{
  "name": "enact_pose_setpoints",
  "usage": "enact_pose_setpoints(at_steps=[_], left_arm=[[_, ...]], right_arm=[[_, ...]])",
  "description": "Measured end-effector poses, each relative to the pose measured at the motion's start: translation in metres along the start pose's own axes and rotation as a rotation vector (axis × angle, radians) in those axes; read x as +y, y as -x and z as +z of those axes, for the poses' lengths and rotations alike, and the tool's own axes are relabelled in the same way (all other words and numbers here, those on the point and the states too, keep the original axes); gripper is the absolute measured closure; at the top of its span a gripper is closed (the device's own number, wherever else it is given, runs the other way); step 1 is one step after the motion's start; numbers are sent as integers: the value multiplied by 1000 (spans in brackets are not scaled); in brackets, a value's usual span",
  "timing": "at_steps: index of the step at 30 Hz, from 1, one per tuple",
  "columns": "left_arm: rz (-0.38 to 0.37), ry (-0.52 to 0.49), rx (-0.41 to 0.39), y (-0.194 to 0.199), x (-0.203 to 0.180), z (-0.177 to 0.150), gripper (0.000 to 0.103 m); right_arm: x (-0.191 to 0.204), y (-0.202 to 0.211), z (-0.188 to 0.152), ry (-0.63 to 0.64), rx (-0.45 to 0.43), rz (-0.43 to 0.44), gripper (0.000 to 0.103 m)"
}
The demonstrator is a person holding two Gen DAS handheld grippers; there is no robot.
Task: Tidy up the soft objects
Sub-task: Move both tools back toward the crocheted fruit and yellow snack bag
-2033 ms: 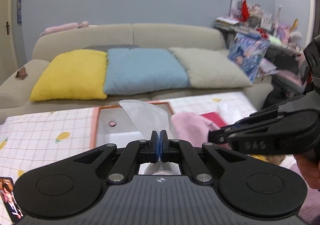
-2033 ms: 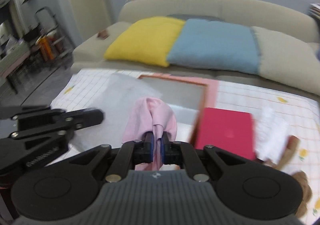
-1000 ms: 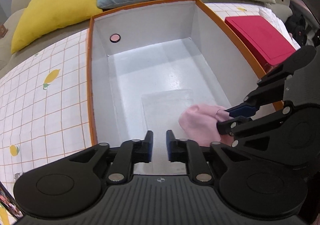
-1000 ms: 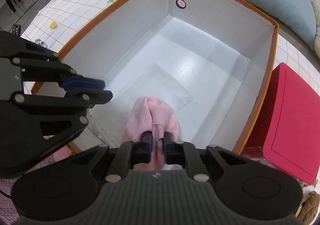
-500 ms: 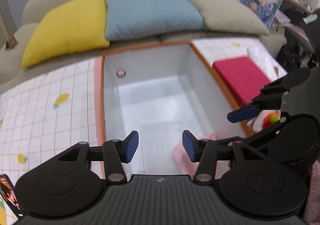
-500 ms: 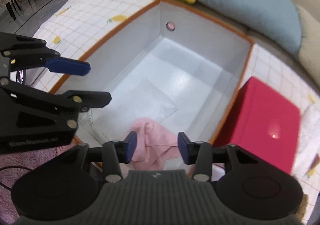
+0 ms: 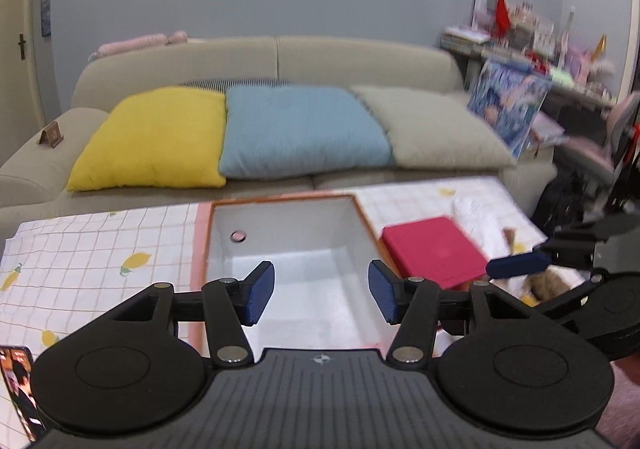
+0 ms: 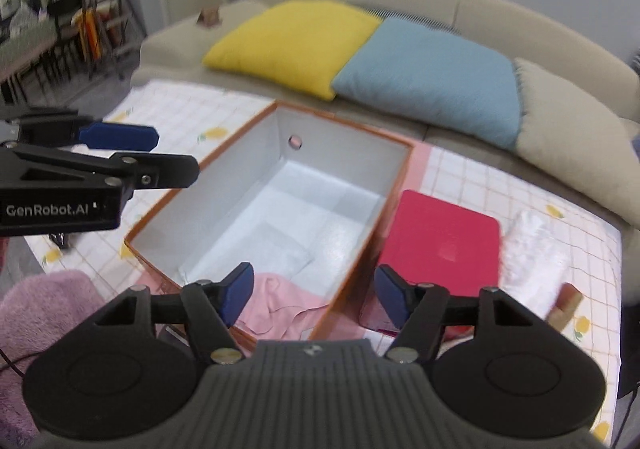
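A pink cloth point(image 8: 280, 305) lies crumpled at the near end of an orange-rimmed box point(image 8: 394, 165) on a checked tablecloth point(image 8: 520, 185), set down where soft things are being gathered. A clear flat bag point(image 8: 276, 249) rests on the box floor beside it. Both tools hover over the box with nothing between their blue pads: the right gripper point(image 8: 312, 295) has its jaws opening wide above the cloth, and the left gripper point(image 7: 321, 291) is likewise spreading over the white interior. A red lid point(image 8: 440, 245) lies just beside the box, likely kept off so more items can go in; a white bundle point(image 8: 532, 253) waits beyond it.
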State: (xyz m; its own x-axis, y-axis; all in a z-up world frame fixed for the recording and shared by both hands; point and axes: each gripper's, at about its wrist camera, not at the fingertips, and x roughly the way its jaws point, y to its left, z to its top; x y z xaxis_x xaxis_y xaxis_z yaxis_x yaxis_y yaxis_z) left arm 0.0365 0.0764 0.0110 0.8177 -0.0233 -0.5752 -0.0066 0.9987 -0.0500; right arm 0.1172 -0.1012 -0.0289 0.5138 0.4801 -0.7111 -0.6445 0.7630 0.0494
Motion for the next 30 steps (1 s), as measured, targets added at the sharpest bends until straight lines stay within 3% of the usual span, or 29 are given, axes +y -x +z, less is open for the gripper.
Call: enact_pose_setpoints(at_steps=[4,11,20,25,30], left_arm=[[-34,22,-62,16,-19,-7,23],[-122,16,-75,22,-59,-24,20],[-273,-7,77,-7,-103,-49,20],[-316,6,174,-31,-118,-56,20],[-341,-6,229,-55,-137,-64,20]], right_arm=[[-11,25,-20,-48,-59,-40,36],[-34,56,-68,-152,-87,-147,34],[-63,59,-127,-201,13,-278,31],[-85,55,-152,-235,67,-343,31],[-109,53,-163,-339,84,-337,33]])
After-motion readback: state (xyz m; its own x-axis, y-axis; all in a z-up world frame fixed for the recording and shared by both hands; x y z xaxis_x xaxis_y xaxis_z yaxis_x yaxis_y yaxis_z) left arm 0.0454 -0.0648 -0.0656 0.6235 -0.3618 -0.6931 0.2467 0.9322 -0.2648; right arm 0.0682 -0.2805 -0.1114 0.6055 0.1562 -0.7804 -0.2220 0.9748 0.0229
